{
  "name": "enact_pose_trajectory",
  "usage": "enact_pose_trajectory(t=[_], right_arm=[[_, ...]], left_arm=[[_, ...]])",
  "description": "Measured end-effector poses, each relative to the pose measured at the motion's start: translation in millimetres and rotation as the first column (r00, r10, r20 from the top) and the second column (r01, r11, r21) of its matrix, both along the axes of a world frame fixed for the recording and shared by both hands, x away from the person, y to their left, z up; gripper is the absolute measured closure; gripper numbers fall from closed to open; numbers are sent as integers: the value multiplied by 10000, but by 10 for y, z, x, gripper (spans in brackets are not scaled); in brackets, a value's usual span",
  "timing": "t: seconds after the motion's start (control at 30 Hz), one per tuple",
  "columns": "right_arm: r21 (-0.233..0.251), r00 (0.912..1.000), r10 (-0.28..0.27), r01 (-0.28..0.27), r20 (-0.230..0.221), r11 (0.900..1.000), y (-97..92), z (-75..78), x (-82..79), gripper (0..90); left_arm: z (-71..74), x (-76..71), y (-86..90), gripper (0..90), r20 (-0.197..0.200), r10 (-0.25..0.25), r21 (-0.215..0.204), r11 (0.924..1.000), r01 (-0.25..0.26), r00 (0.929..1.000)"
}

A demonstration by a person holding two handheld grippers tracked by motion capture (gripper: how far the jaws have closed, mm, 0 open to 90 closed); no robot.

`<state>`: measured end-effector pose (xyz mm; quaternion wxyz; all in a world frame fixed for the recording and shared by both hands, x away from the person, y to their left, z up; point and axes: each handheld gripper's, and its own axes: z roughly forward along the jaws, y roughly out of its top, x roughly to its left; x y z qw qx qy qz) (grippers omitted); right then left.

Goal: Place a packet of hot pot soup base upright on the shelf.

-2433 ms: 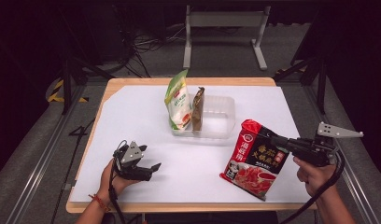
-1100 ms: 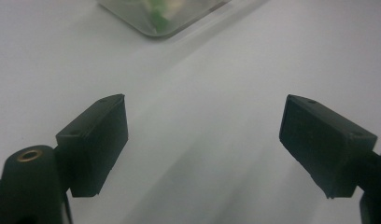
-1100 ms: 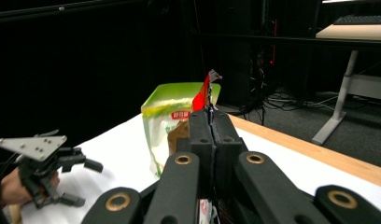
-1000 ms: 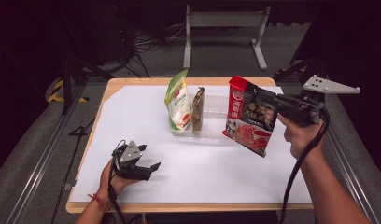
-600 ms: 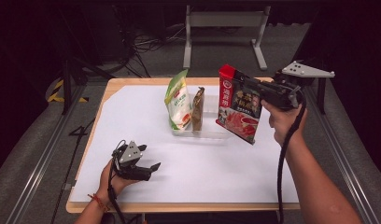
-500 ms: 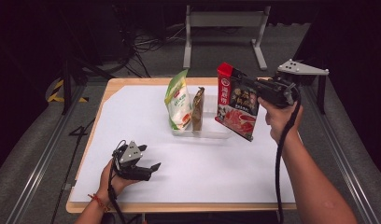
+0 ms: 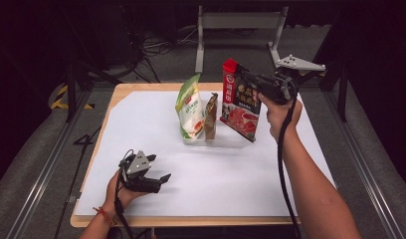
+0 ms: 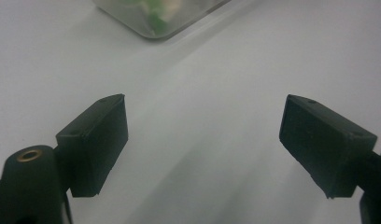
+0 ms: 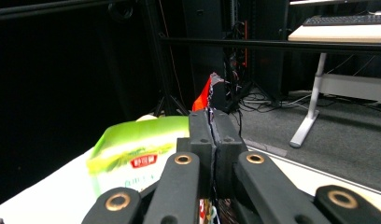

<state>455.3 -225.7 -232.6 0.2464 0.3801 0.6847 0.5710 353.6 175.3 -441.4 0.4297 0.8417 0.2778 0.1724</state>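
Right gripper (image 7: 254,84) is clamped tight on the red pouch (image 7: 239,101), pinching its top edge; the pouch hangs below the jaws, over the right end of the clear tray (image 7: 230,141). The green bag (image 7: 190,111) and the brown packet (image 7: 211,116) stand upright in the tray, off the jaws' left. To do it well: keep the pouch vertical, lower it into the free slot right of the brown packet, and don't let go until its bottom seats. Left gripper (image 7: 157,179) idles on the white sheet (image 7: 231,179), jaws wide apart, nothing between.
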Motion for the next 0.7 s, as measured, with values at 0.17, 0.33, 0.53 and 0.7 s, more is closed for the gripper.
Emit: enact_pose_trajectory(t=[0.17,0.33,0.53,0.7], right_arm=[[-131,9997,-223,223,28,9997,112,-22,86,889],[246,9993,-367,370,-91,9990,127,-108,191,889],[421,9991,-416,411,122,9983,143,-232,265,888],[588,9990,-421,411,158,9974,153,-330,306,887]], left_arm=[[0,-1,1,162,8,-6,13,10000,6,10000],[8,-10,13,162,61,-52,-59,10000,53,10000],[0,-3,14,161,33,-134,-14,9999,134,9999],[2,-7,19,161,11,-147,-63,9999,148,9999]])
